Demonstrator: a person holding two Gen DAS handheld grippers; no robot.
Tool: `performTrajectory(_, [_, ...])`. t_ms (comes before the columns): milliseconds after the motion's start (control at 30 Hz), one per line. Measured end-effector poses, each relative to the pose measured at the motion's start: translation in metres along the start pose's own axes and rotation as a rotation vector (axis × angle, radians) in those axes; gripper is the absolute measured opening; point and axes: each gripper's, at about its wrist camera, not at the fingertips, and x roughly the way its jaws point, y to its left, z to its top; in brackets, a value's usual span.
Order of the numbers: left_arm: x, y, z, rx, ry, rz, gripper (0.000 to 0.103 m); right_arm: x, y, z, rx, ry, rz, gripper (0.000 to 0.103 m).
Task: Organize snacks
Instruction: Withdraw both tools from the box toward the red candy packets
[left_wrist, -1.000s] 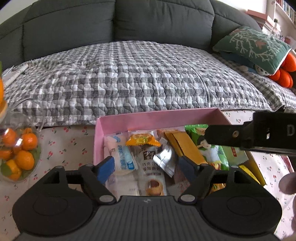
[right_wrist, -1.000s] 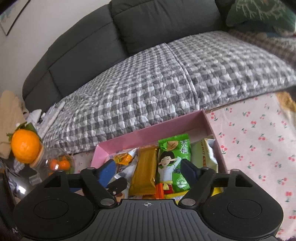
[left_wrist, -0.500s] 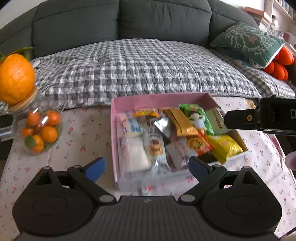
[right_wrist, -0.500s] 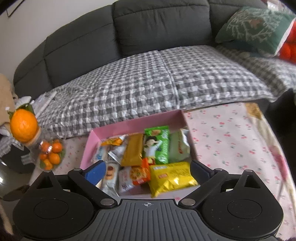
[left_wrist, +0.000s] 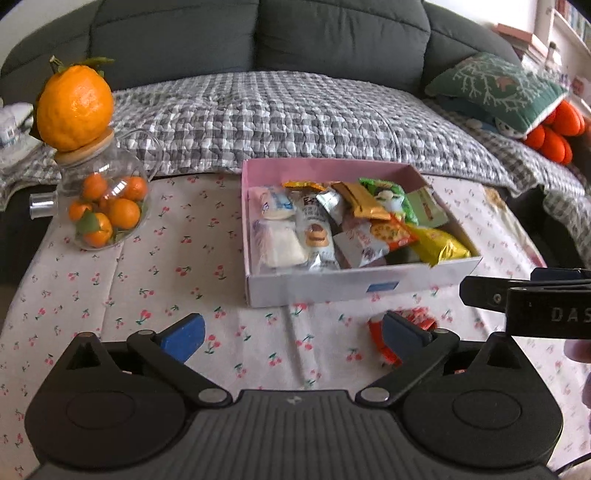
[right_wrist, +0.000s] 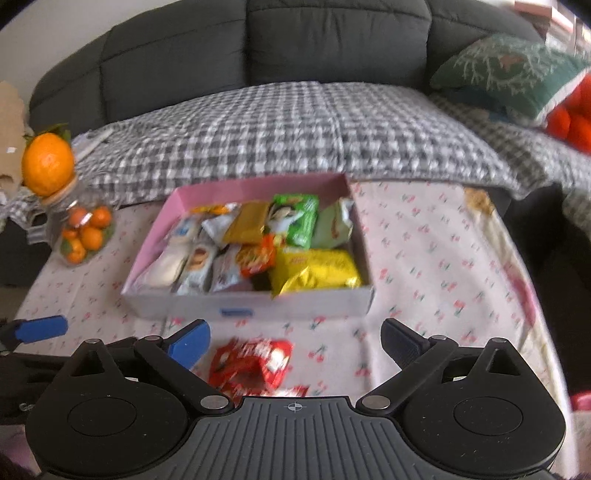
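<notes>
One pink-lined shallow cardboard box, about a dozen wrapped snack packets inside it, exact count unclear, one red snack packet on the cherry-print tablecloth, one round glass jar of small oranges, one large orange on its lid, one green patterned cushion, two pairs of black tongs with blue pads.

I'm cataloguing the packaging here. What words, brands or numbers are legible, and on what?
"DAS": white letters on the right gripper body, cut off at the frame edge in the left wrist view.
Snack wrappers in the pink box: printing too small or blurred to read.
Red packet on the tablecloth: blurred, unreadable.
Blue label on the box front: no legible text.
</notes>
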Motion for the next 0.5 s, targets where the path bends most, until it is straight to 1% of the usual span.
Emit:
performTrajectory(33, [0.0,-0.001,-0.002,0.022,-0.002,0.005,0.102,0.0,0.0,-0.004,-0.012,0.002,0.007,0.1])
performTrajectory(100, [0.0,-0.004,-0.007,0.077,0.0,0.018,0.102,-0.001,0.005,-0.008,-0.075,0.007,0.014,0.1])
performTrajectory(133, [0.0,-0.004,-0.011,0.096,-0.001,0.019,0.102,-0.003,0.008,-0.011,-0.101,-0.003,0.021,0.1])
performTrajectory(200, [0.002,-0.005,-0.016,0.13,0.009,0.015,0.102,-0.004,0.011,-0.014,-0.124,-0.008,0.037,0.1])
performTrajectory(300, [0.005,-0.005,-0.024,0.157,0.035,0.02,0.102,-0.002,0.014,-0.017,-0.145,0.023,0.071,0.1])
performTrajectory(400, [0.008,-0.006,-0.029,0.183,0.054,0.025,0.102,0.007,0.015,-0.021,-0.147,0.09,0.066,0.1])
performTrajectory(500, [0.009,-0.005,-0.031,0.205,0.061,0.032,0.102,0.021,0.011,-0.024,-0.109,0.172,0.053,0.1])
